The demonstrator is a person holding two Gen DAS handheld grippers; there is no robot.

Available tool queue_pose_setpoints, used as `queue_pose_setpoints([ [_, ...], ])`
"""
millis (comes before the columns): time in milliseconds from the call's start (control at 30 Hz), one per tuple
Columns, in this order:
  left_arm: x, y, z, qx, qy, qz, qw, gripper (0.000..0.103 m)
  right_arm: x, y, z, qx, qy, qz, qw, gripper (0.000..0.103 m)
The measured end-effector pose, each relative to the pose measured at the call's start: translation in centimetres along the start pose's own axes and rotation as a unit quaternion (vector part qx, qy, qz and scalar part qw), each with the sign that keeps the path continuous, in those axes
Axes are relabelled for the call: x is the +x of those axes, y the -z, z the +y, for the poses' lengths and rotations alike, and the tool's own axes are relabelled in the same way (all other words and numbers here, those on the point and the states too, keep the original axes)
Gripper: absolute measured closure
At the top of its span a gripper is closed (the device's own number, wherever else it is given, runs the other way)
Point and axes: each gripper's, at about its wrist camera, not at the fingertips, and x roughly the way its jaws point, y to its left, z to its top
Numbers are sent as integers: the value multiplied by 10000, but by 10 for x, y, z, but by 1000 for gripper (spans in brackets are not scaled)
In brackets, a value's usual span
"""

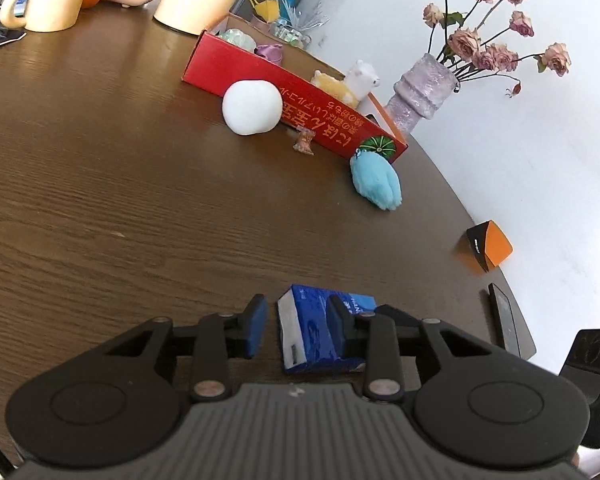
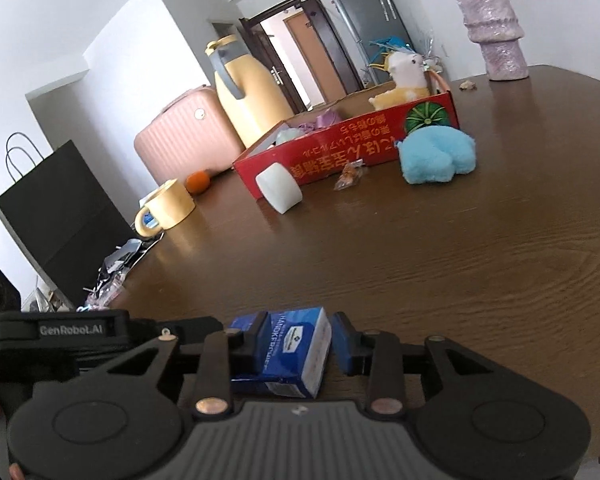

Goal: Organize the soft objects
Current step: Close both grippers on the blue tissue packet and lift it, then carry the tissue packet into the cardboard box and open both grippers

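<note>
A blue tissue pack point(image 1: 308, 336) point(image 2: 288, 352) lies on the brown table close in front of both grippers. It sits between the fingers of my left gripper point(image 1: 298, 328), with a gap at the left pad, so that gripper is open. My right gripper point(image 2: 300, 342) also straddles the pack, and its right pad stands clear of it. Further off, a white soft ball point(image 1: 252, 107) point(image 2: 279, 188) and a light blue plush point(image 1: 376, 180) point(image 2: 436, 156) rest against the red box point(image 1: 300, 116) point(image 2: 380, 156). A white and yellow alpaca plush point(image 1: 356, 84) sits inside the box.
A small candy wrapper point(image 1: 304, 142) lies by the box. A lilac vase point(image 1: 420, 92) of flowers, an orange-black cube point(image 1: 490, 250) and a dark phone point(image 1: 504, 320) stand near the table's right edge. Far left are a yellow mug point(image 1: 52, 0) and a thermos point(image 2: 248, 96).
</note>
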Motion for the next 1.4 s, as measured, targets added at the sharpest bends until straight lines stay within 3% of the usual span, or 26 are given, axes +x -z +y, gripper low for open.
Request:
queue_pose_setpoints([
  [333,10,2,3,-22,145,185,9997,64,4,6,-4,77,84,49,9999,70],
  [400,12,2,5,-41,164,213,9996,72,7,7,-6,97,-6,66,9999,77],
  [500,17,3,4,114,285,308,9991,73,10,6,-3,11,-68,79,9999,78],
  [733,19,-13,-2,340,187,40,9992,79,20,-20,4,-174,9,-113,9998,84],
  [900,26,-77,-23,705,314,-462,9959,80,36,-96,3,-407,-50,-622,9972,84],
  [1067,65,-176,-43,975,495,-710,9915,80,85,-194,-14,-412,25,-823,9958,84],
  [1267,161,-290,-42,764,400,-408,9954,80,192,-296,-47,-227,454,-482,9975,86],
  [1400,228,-339,-26,505,224,-9,9985,80,256,-326,-63,-263,843,-149,9960,86],
])
